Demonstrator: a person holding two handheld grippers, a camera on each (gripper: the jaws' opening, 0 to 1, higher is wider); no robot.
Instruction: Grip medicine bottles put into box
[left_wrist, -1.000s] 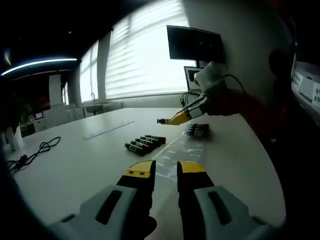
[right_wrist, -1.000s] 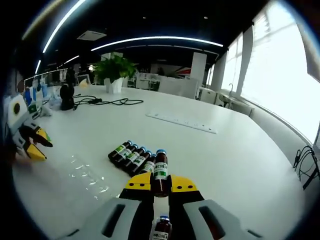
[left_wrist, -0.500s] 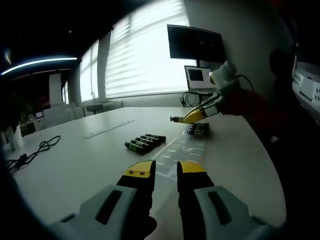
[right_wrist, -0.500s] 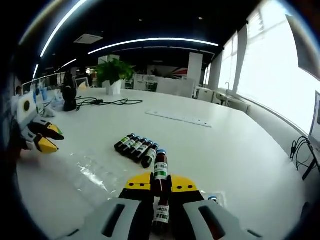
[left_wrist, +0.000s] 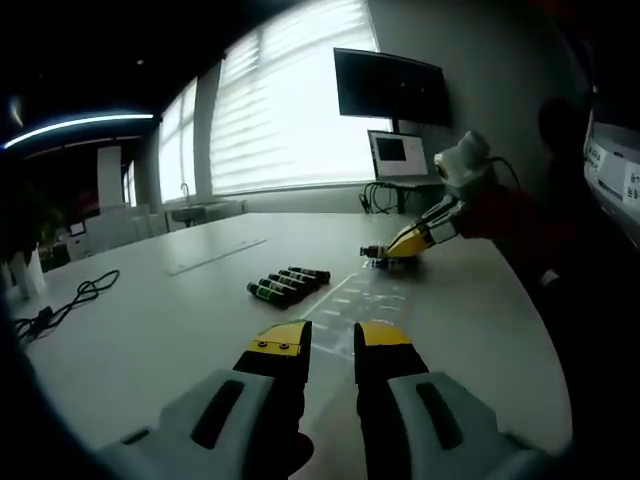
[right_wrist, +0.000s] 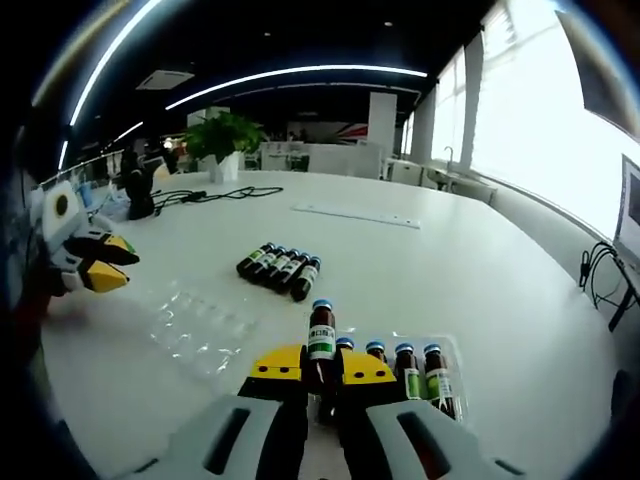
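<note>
- Right gripper view, nearest: the right gripper (right_wrist: 321, 366) has its yellow-tipped jaws clamped on one medicine bottle (right_wrist: 321, 342), which stands upright between them, blue cap up.
- Just beside and slightly past the jaws sits the clear box (right_wrist: 452, 362), holding a row of bottles (right_wrist: 420, 368) already placed, caps toward the camera. The gripped one hangs at the left end of that row, over what looks like a free slot; whether it touches the tray yet I cannot tell.
- To the left on the table (right_wrist: 480, 270) lies a clear plastic lid or second tray (right_wrist: 195, 318), with nothing in it.
- Farther out, a group of loose bottles (right_wrist: 279, 268) lies side by side, waiting their turn.
- At the far left edge the left gripper (right_wrist: 98, 262) is poised low over the table, jaws parted, holding nothing.
- In the left gripper view its own jaws stand a little apart over bare table, and the right gripper (left_wrist: 412, 240) shows across the table, down at the box.
- Judged step: seating a bottle into the box. The next move calls for lowering it straight into the slot beside its neighbours, then releasing without knocking them, before going back for the loose group.
</note>
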